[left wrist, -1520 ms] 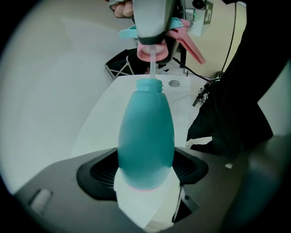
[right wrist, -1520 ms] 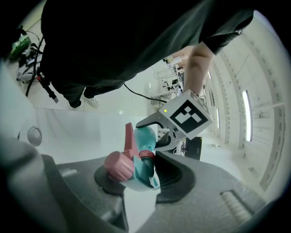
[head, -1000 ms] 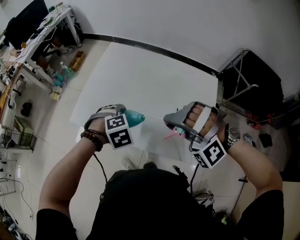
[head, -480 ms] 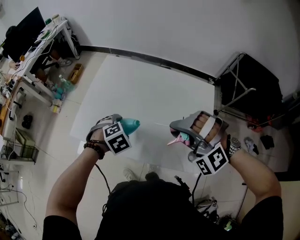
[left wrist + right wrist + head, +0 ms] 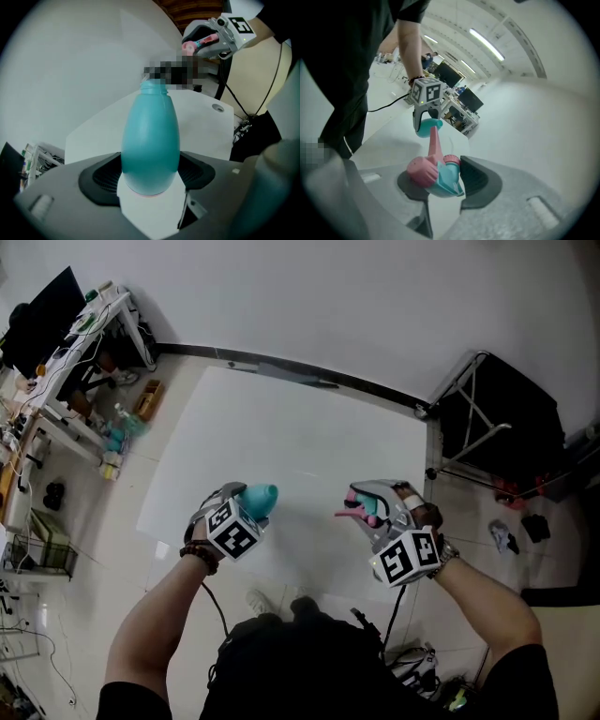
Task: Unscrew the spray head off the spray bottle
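Apart, one bottle [image 5: 150, 140], one spray head [image 5: 433, 174] (gripped)

A white table top [image 5: 281, 427] is seen at centre, w/ a small round grey disc [image 5: 218, 108] set in it near one corner. The table is stood on a pale, glossy tiled floor [image 5: 103, 521]. On the floor, L side: a wire basket [image 5: 42, 538], a yellow box [image 5: 148, 397], loose cables [image 5: 23, 634]. R side: a black metal-framed stand [image 5: 497, 418] and a small black item [image 5: 534, 523].
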A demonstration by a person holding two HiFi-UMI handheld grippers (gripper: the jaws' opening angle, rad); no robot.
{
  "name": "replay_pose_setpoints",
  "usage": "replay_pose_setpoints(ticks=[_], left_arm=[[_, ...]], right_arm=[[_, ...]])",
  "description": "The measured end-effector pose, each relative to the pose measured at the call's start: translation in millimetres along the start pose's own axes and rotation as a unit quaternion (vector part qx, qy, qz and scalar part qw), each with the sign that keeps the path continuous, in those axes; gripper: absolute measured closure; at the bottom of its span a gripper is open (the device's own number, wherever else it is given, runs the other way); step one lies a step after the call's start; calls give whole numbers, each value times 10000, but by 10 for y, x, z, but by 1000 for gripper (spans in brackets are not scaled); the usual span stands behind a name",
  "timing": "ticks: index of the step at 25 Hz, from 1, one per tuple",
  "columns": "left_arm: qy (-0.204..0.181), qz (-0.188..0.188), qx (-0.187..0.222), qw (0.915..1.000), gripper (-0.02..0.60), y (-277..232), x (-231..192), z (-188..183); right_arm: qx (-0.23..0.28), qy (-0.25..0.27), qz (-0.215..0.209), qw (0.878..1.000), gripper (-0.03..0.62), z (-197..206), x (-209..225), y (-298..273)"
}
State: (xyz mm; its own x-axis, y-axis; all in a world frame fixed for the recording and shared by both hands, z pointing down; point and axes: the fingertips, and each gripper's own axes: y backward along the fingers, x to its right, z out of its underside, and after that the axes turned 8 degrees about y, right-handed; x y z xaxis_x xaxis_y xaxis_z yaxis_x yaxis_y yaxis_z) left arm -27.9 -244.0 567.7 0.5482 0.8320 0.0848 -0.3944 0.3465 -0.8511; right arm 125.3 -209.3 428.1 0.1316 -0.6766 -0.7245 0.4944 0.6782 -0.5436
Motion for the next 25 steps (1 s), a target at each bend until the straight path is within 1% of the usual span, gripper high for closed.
replay_pose_setpoints(ticks=[2, 5, 9, 13, 16, 22, 24, 25], left_arm=[[221, 1, 173, 9996, 183, -43, -7, -73], [523, 32, 395, 9978, 183, -128, -21, -165], [764, 54, 651, 9949, 183, -240, -5, -266], [933, -12, 850, 9920, 181, -351, -12, -383], [1046, -50, 937, 9901, 181, -436, -44, -429], [1121, 54, 1075, 9879, 181, -601, -14, -502], [1138, 91, 1124, 9871, 181, -636, -4, -525], [1147, 102, 1151, 9867, 181, -651, -2, -538]], right_arm=[[-92, -658, 34, 9978, 474, 111, 27, -98], [-187, -1615, 64, 9867, 474, 278, 21, -311], [-248, -2606, -54, 9651, 474, 385, -94, -609], [-263, -3390, -211, 9402, 474, 494, -265, -861], [-304, -3726, -289, 9270, 474, 555, -354, -1039], [-372, -4144, -317, 9088, 474, 659, -469, -1341], [-423, -4133, -330, 9090, 474, 675, -509, -1416], [-465, -4042, -321, 9129, 474, 686, -526, -1446]])
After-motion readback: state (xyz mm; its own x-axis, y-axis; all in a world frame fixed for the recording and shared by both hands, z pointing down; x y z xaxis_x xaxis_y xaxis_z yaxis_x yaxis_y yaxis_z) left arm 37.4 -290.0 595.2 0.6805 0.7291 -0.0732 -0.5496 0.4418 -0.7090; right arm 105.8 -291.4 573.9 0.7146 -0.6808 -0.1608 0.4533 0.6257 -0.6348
